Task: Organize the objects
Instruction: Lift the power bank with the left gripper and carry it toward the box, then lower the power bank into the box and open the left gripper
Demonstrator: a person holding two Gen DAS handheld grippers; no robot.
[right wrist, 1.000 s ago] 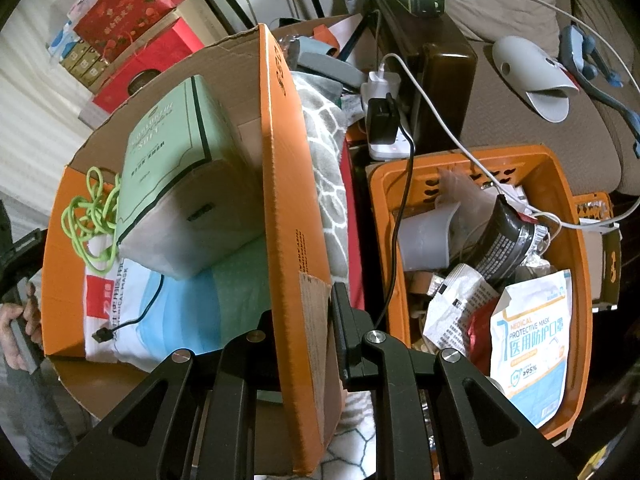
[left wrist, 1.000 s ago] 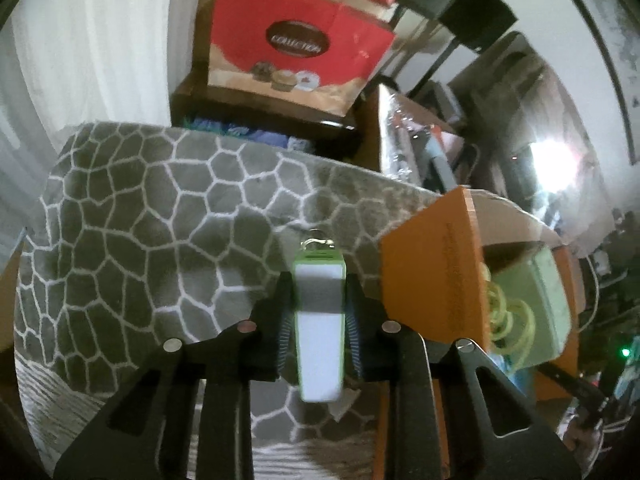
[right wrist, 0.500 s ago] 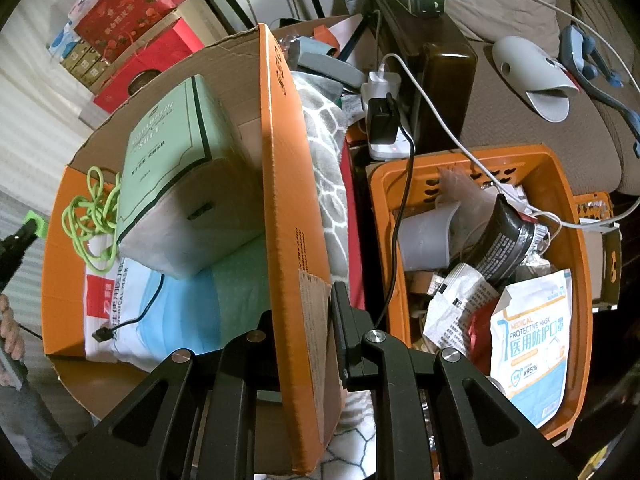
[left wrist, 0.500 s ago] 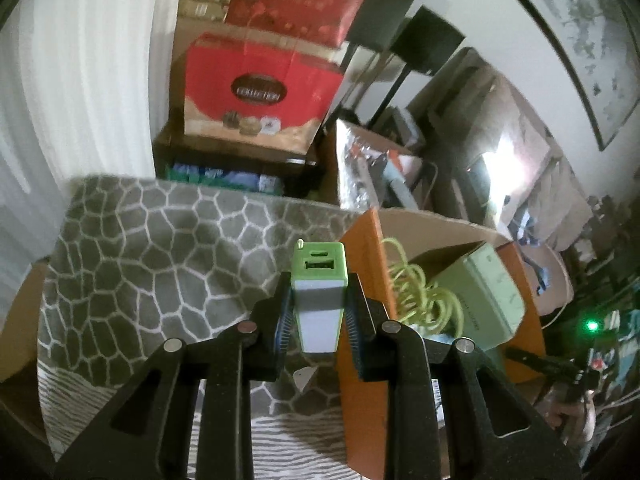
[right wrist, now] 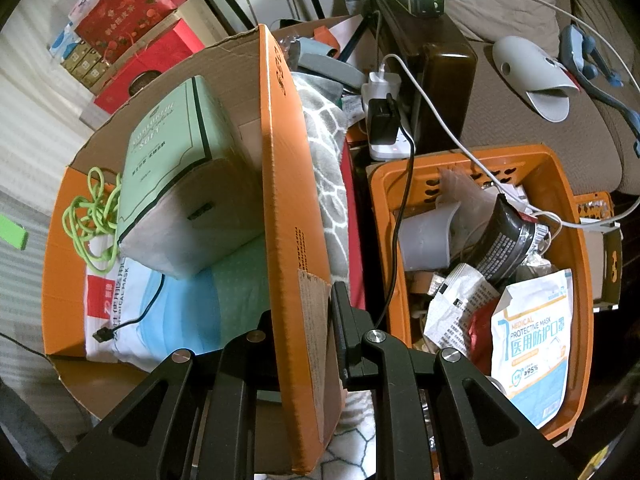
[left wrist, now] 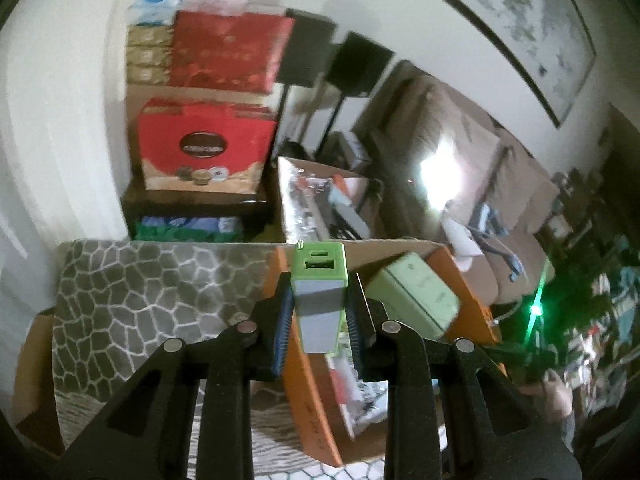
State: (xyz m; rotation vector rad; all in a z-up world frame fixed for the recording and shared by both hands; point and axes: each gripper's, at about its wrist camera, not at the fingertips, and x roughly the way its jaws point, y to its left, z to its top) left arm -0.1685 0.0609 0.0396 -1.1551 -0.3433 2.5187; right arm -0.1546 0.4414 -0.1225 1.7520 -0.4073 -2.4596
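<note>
White wall with framed picture (left wrist: 516,28) upper right, brown sofa (right wrist: 520,120) right, dark shelf (left wrist: 192,204) left-center, bright glare mid-right.

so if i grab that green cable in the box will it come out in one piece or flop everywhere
Probably floppy: the green cable lies in loose tangled loops, so a pinch would likely lift one strand and trail the rest. It looks light. It lies against the tissue pack in the cardboard box, so it may snag.

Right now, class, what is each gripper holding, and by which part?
The left gripper clamps the green-and-white power bank across its long sides, port end forward. The right gripper pinches the cardboard box by its upright orange wall.
</note>
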